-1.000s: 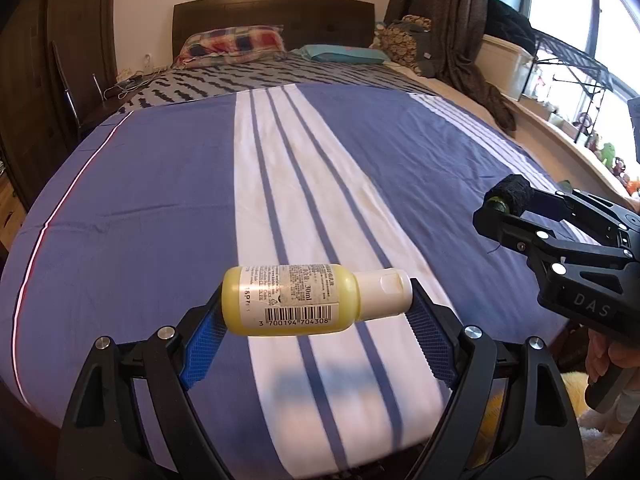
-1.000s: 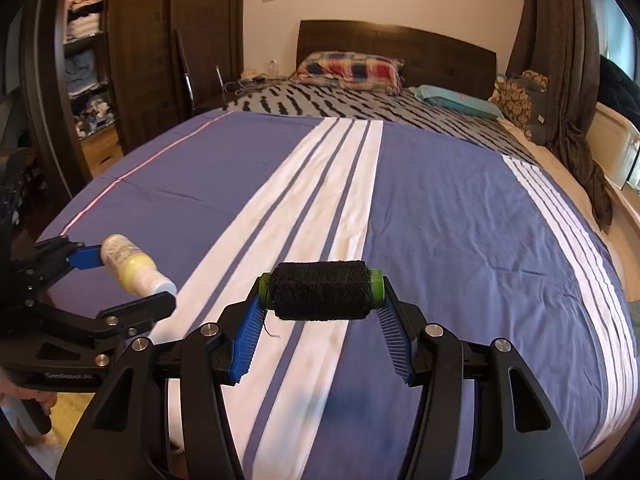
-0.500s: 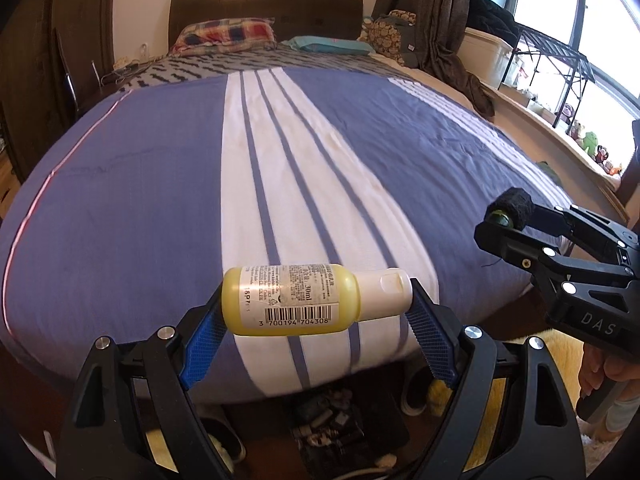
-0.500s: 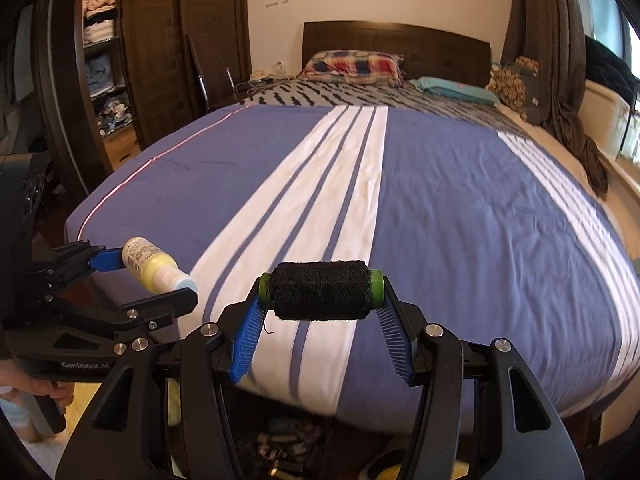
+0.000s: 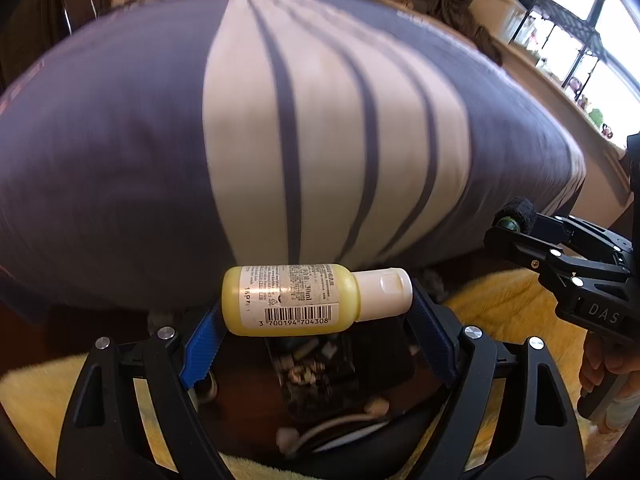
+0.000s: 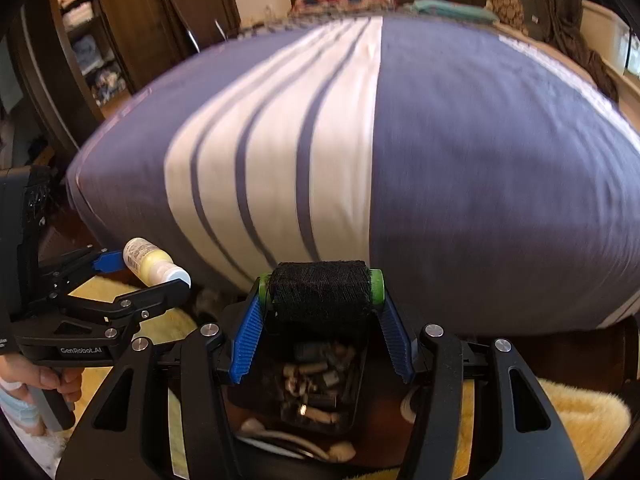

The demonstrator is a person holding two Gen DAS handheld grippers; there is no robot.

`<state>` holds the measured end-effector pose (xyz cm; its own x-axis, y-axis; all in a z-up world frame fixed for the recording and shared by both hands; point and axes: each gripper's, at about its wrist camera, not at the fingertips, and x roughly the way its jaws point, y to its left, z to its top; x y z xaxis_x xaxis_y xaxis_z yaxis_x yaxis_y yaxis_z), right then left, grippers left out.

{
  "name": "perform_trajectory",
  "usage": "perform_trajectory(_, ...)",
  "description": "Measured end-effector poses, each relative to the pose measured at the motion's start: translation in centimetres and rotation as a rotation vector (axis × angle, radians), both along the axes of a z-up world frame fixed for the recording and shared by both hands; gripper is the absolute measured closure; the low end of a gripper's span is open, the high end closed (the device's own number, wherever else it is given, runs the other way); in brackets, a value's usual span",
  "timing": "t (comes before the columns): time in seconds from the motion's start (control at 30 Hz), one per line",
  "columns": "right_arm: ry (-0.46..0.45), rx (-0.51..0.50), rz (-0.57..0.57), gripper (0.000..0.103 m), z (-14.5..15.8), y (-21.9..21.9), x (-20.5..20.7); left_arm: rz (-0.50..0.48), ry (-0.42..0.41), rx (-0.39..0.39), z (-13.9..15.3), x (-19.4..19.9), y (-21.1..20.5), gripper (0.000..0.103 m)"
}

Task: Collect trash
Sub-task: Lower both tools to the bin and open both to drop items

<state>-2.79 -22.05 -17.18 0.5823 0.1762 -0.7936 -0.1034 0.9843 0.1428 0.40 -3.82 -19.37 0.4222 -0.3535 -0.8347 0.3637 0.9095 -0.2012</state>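
My left gripper (image 5: 316,312) is shut on a small yellow bottle (image 5: 296,300) with a white cap, held crosswise; it also shows in the right wrist view (image 6: 154,264). My right gripper (image 6: 320,312) is shut on a spool of black thread (image 6: 320,296) with green ends, also seen at the right of the left wrist view (image 5: 516,218). Both are held off the foot of the bed, above a dark bin (image 6: 320,384) on the floor that holds several scraps; it also shows in the left wrist view (image 5: 320,372).
The bed with a blue and white striped cover (image 6: 460,160) fills the view ahead. A yellow fluffy rug (image 5: 516,312) lies on the floor around the bin. A wardrobe (image 6: 100,40) stands at left, a window shelf (image 5: 568,48) at right.
Both grippers have pulled back off the bed and tilted down with their loads. The floor, the rug and the bin have come into view beneath them.
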Motion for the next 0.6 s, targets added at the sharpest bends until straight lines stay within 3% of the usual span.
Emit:
perform_trajectory(0.3, 0.162, -0.026, -0.001, 0.048, -6.8, 1.0, 0.4, -0.016, 0.176, 0.06, -8.1, -0.6, -0.4, 0.023)
perform_trajectory(0.6, 0.342, 0.023, -0.011, 0.048, -12.2, 1.2, 2.3, -0.057, 0.342, 0.116, -13.4, 0.2, -1.8, 0.023)
